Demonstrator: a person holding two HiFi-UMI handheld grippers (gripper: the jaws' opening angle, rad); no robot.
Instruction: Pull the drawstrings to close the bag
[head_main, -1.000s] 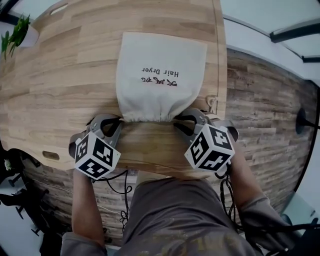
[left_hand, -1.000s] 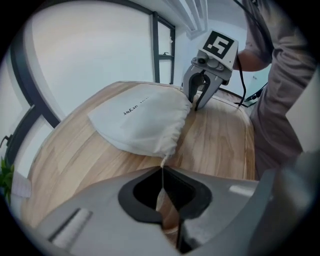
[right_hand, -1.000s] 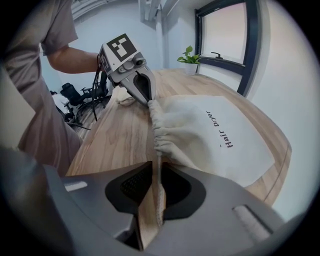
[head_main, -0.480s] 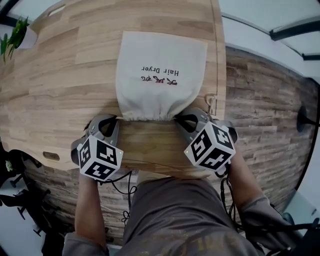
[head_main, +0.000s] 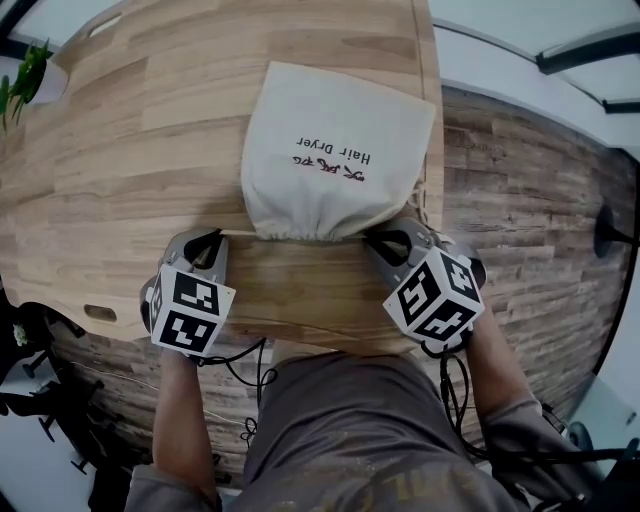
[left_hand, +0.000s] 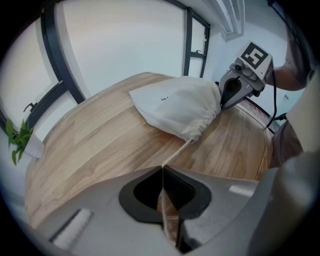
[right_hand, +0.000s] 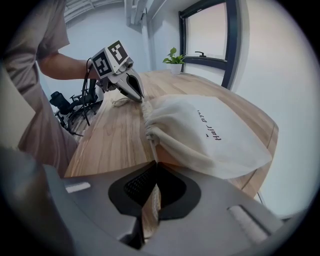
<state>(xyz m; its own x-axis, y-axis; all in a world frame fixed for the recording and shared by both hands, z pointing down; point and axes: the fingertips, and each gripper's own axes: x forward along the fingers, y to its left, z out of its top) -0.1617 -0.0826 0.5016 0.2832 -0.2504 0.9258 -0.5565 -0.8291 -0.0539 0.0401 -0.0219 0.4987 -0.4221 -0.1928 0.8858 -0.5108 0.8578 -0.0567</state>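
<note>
Two tools in play, low in head view. Left tool (head_main: 212, 240): jaws together, clamped on drawstring (left_hand: 176, 154), cord taut to gathered mouth (head_main: 300, 235). Right tool (head_main: 385, 240): jaws together on opposite drawstring at mouth's right corner, cord barely visible. Bag (head_main: 335, 150) flat on worktop (head_main: 120, 150), upper centre. Step judged: cinching, mouth largely puckered. Next move calls for steady outward pull, both sides.

A light wooden table (head_main: 130, 150) fills the head view. 1 potted plant (head_main: 22, 80) sits at its 10 o'clock edge, and plank floor (head_main: 530, 200) shows at 3 o'clock.
</note>
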